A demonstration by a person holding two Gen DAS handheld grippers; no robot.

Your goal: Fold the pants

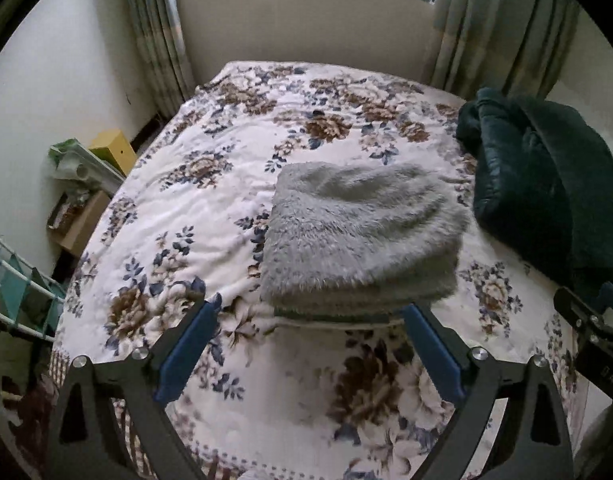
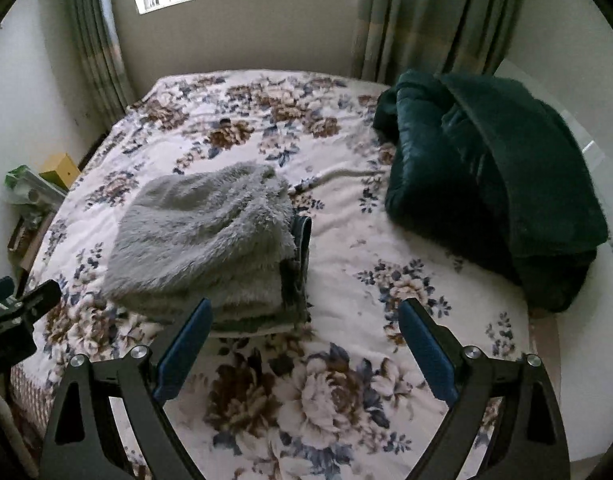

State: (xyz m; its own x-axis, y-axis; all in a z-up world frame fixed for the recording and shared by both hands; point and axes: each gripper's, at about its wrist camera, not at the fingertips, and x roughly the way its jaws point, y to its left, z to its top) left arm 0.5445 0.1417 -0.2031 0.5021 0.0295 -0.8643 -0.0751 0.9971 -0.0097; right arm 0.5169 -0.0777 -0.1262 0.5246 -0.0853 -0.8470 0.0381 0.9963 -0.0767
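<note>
The grey fuzzy pants (image 1: 358, 236) lie folded in a thick stack on the floral bedspread (image 1: 210, 208). In the right wrist view the stack (image 2: 202, 240) shows a darker inner layer at its right edge. My left gripper (image 1: 308, 312) is open and empty, just short of the stack's near edge. My right gripper (image 2: 304, 312) is open and empty, its left finger (image 2: 186, 344) by the stack's near right corner. Each gripper shows at the edge of the other's view: the right gripper (image 1: 586, 320), the left gripper (image 2: 14, 312).
A dark green blanket (image 1: 546, 184) is heaped on the bed's right side; it also shows in the right wrist view (image 2: 490, 176). Boxes and clutter (image 1: 86, 176) stand on the floor to the left. A rack (image 1: 18, 288) is at lower left. Curtains and a window are behind.
</note>
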